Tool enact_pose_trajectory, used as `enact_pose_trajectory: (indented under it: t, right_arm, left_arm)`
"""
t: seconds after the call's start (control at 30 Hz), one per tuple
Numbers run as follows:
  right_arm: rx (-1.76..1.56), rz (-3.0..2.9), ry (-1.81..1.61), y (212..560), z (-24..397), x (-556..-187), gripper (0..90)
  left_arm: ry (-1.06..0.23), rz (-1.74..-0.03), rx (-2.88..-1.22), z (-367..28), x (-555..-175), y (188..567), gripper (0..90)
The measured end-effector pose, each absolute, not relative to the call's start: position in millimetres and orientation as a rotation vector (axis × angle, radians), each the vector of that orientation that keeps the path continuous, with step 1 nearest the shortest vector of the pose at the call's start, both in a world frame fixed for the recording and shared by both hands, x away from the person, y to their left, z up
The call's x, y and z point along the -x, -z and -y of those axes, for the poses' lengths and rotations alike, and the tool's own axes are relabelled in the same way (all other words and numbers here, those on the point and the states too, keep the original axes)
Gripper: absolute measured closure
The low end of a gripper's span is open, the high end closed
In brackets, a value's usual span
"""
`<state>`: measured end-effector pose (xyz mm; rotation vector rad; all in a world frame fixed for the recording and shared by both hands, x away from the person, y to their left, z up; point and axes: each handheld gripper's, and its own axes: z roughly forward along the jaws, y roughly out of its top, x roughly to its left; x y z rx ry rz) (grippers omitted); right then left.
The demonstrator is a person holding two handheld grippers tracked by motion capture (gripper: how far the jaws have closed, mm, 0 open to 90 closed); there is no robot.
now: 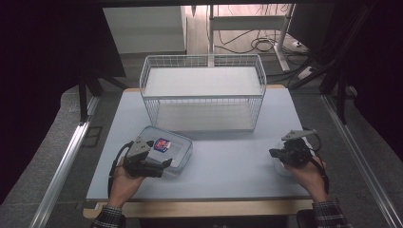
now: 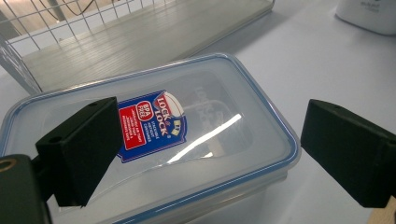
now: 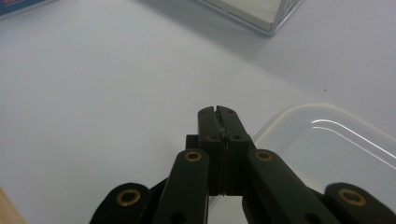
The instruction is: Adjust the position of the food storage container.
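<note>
The clear rectangular plastic box with a blue-sealed lid [image 2: 187, 140] lies near the worktop's [image 1: 228, 161] front-left corner. The left tongs [image 2: 205, 144] hover over its lid, jaws wide apart (gripping nothing). The right tongs [image 3: 218, 112] are pressed together, empty, beside a translucent white plastic container [image 3: 327, 140] near the right edge.

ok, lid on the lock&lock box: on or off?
On. The blue-rimmed lid sits flat across the clear box, its label facing up. Whether the clips are latched: cannot tell.
</note>
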<state>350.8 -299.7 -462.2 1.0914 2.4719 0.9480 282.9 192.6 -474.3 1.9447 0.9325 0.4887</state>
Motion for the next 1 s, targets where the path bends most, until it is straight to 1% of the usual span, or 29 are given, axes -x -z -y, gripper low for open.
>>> enact_pose_trajectory:
  t: [0.07, 0.1, 0.23, 0.33, 0.37, 0.4, 0.43, 0.47, 0.53, 0.6, 0.63, 0.7, 0.77, 0.8, 0.83, 0.9, 1.0]
  right_arm:
    - [-1.095, -2.47, -0.943, 462.0, 299.8, -349.3, 88.7]
    - [-1.083, -2.469, -0.935, 461.8, 298.4, -348.4, 87.0]
    - [-1.07, -2.465, -0.962, 461.0, 295.6, -346.7, 84.7]
    - [-1.058, -2.462, -0.993, 462.1, 290.7, -344.2, 81.7]
    - [-1.053, -2.465, -1.003, 462.7, 289.1, -343.5, 81.4]
    - [-1.053, -2.465, -1.003, 462.7, 289.1, -343.5, 81.4]
    - [-1.044, -2.466, -1.008, 463.1, 287.9, -343.1, 80.9]
    - [-1.028, -2.469, -1.014, 463.6, 283.6, -341.3, 80.3]
    - [-0.996, -2.462, -1.025, 463.3, 279.9, -339.1, 80.4]
    - [-0.971, -2.456, -1.038, 462.9, 276.2, -336.8, 78.5]
    - [-0.971, -2.456, -1.038, 462.9, 276.2, -336.8, 78.5]
    - [-0.953, -2.451, -1.064, 463.0, 272.9, -334.9, 73.6]
    - [-0.951, -2.448, -1.07, 463.7, 271.2, -334.2, 70.2]
    - [-0.951, -2.448, -1.07, 463.7, 271.2, -334.2, 70.2]
    - [-0.953, -2.45, -1.071, 464.3, 270.4, -334.2, 68.2]
    - [-0.959, -2.456, -1.071, 466.4, 268.6, -334.9, 63.9]
    - [-0.959, -2.459, -1.078, 467.3, 267.9, -335.1, 62.2]
  left_arm:
    - [-0.473, -0.948, -1.938, -193.4, -283.7, 474.1, 5.7]
    - [-0.469, -0.954, -1.936, -193.6, -283.9, 474.0, 5.0]
    - [-0.485, -0.974, -1.966, -196.8, -285.0, 470.2, 4.7]
    - [-0.536, -1.033, -1.941, -206.2, -287.4, 467.8, 14.8]
    - [-0.547, -1.042, -1.934, -211.0, -288.0, 467.1, 21.1]
    - [-0.549, -1.051, -1.923, -214.5, -288.3, 466.7, 21.1]
    - [-0.549, -1.064, -1.909, -220.6, -288.9, 465.6, 28.4]
    - [-0.546, -1.097, -1.882, -230.4, -290.6, 463.6, 44.3]
    - [-0.549, -1.119, -1.873, -234.5, -292.3, 462.8, 51.7]
    - [-0.604, -1.178, -1.871, -246.3, -297.1, 461.7, 65.0]
    - [-0.604, -1.178, -1.871, -246.3, -297.1, 461.7, 70.7]
    - [-0.631, -1.234, -1.869, -260.6, -304.3, 464.5, 80.1]
    - [-0.64, -1.257, -1.866, -265.5, -306.9, 466.3, 87.4]
    - [-0.649, -1.28, -1.862, -270.8, -309.7, 468.3, 87.4]
    - [-0.66, -1.305, -1.853, -275.8, -312.1, 470.5, 89.8]
    - [-0.657, -1.341, -1.839, -285.1, -316.8, 475.6, 90.0]
    - [-0.645, -1.38, -1.83, -293.0, -321.9, 485.2, 90.0]
